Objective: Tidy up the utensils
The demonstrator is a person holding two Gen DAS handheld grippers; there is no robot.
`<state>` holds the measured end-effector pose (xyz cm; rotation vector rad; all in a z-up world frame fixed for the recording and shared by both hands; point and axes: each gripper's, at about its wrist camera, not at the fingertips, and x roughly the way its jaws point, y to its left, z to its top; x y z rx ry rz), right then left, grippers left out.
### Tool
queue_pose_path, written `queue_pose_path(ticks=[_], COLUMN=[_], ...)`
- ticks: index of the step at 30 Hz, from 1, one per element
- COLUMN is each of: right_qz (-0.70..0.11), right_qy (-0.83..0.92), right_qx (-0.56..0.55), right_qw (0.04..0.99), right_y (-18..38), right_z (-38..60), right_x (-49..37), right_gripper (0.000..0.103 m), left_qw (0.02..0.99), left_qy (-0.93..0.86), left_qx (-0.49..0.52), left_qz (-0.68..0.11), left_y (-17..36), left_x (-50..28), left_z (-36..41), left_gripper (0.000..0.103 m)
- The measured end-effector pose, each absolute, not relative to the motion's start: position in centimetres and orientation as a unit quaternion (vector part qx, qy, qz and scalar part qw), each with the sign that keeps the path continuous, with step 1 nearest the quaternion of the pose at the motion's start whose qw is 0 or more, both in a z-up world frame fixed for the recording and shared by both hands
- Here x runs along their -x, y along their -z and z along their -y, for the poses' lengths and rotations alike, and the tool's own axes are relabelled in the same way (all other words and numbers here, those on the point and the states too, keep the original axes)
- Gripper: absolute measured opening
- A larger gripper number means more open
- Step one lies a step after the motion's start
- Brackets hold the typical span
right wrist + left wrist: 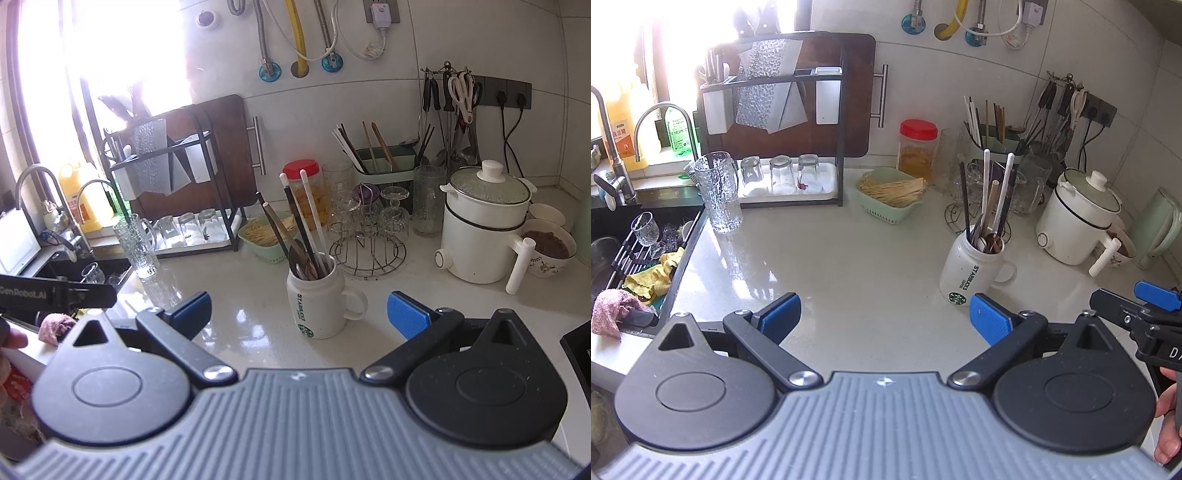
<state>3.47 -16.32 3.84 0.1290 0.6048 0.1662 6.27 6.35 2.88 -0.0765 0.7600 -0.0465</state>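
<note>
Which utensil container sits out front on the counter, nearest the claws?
The white Starbucks mug, standing alone on open counter, stuffed with chopsticks and spoons. The green utensil holder stands back by the wall, behind the glasses.

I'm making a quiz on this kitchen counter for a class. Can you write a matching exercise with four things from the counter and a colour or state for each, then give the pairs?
Things:
1. Mug
2. Jar lid
3. Small basket
4. Left gripper

Colour or state:
A. Red
B. Open, holding nothing
C. White, holding chopsticks and other utensils
D. Pale green, holding thin sticks

Pairs: 1-C, 2-A, 3-D, 4-B
</note>
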Motion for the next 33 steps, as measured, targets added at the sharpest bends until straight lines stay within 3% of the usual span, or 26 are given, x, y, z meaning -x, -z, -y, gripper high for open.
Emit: queue_pose_path(ticks=[33], right_qz=[-0.288], right_qy=[-0.077], right_qx=[-0.068], right_qw=[0.952], right_y=[-3.8], right_z=[15.7], right_x=[-1.8], right_gripper=[0.103], left_qw=[0.927], left_qy=[0.035], left_qx=[0.023], left_qz=[-0.373], left_y=[-3.4], left_x=[-4.1], left_z=[-6.5], left_gripper=[0.100])
